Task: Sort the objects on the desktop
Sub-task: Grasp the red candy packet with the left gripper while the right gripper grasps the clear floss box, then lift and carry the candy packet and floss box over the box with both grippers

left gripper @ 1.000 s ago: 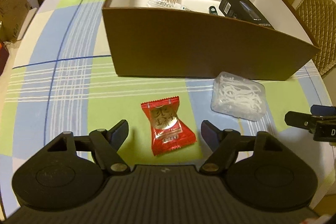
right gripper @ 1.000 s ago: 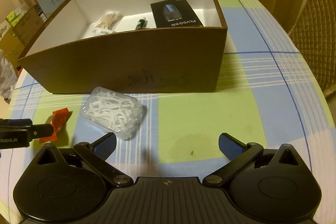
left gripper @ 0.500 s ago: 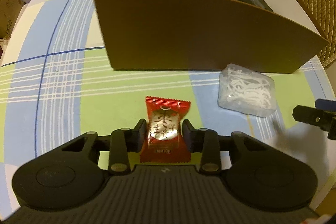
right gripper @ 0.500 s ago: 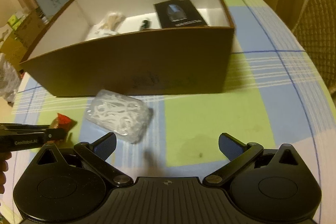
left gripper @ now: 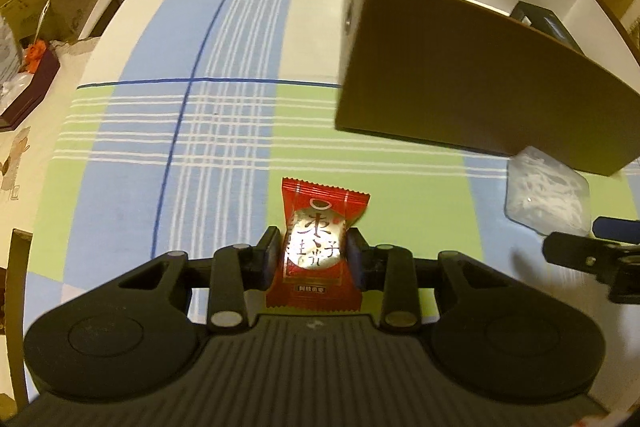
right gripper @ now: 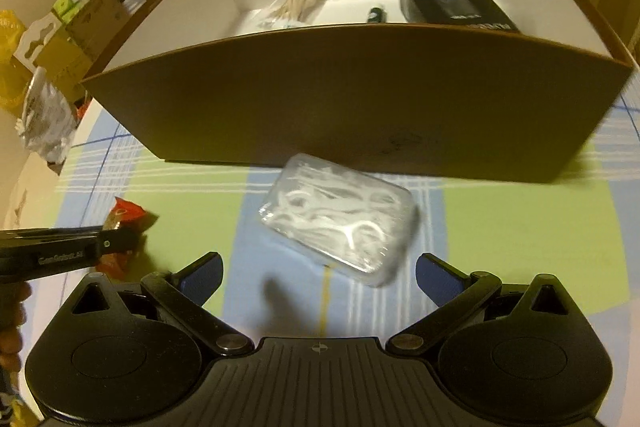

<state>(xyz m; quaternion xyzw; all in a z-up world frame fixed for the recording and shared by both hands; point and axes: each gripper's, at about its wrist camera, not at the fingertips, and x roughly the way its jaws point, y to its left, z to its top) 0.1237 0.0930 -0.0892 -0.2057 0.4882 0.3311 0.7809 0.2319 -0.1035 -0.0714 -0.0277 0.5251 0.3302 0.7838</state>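
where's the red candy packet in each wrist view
Left wrist view: red candy packet low centre, clamped between the left gripper pads.
Right wrist view: same packet at far left, partly behind the left gripper's finger.
Shared landmark: the brown box beyond it.

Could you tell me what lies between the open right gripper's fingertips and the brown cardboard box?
The clear plastic case of white floss picks lies there on the checked tablecloth, ahead of the right gripper and before the brown box, in the right wrist view.

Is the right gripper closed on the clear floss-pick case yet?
No. The right gripper stands wide open, its blue pads apart from the clear floss-pick case, which lies on the tablecloth.
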